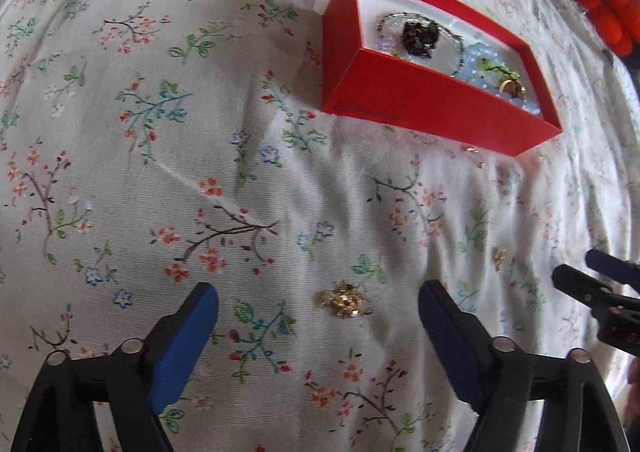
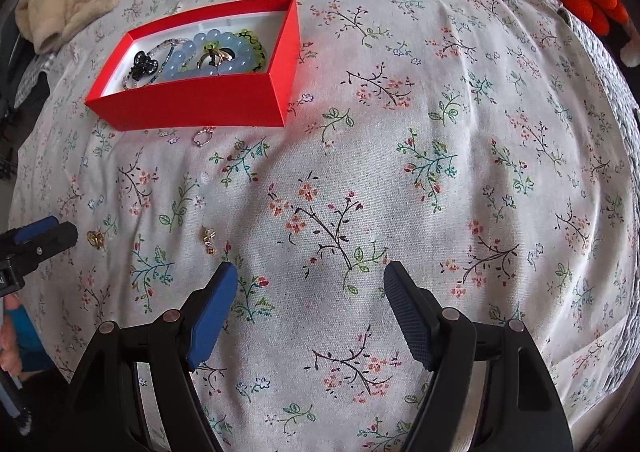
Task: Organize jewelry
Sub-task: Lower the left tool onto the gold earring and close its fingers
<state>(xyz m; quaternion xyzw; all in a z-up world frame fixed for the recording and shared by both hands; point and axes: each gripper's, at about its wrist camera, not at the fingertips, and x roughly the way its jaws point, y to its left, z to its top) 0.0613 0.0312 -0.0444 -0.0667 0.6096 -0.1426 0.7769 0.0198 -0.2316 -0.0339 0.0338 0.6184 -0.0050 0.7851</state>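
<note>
Jewelry mostly boxed; three small pieces still loose on the bed.

The red box (image 2: 192, 101) holds bracelets and a clip; a ring (image 2: 203, 136) and two gold earrings (image 1: 346, 303) (image 2: 209, 239) remain on the floral bedsheet (image 2: 400, 179). I hold left claw (image 1: 318, 308) and right claw (image 2: 310, 284) spread, empty.

The left gripper (image 1: 318, 326) hangs over a bedsheet (image 1: 120, 131) printed with small flowers, its blue-padded fingers (image 1: 188, 344) spread wide apart. Between them on the sheet lies a small gold piece of jewelry (image 1: 346, 304), touching neither finger. A second small gold piece (image 1: 499, 258) lies further right, near the tips of the right gripper (image 1: 576, 272), which enters from the right edge; how far its fingers are apart cannot be told here. Further back sits an open red box (image 1: 420, 103) with a white lining. Inside it are a black hair clip (image 1: 418, 37), pale blue beads (image 1: 478, 65), a thin beaded bracelet (image 1: 460, 47) and a gold ring (image 1: 510, 87). A small ring (image 1: 474, 153) lies on the sheet just before the box.
</note>
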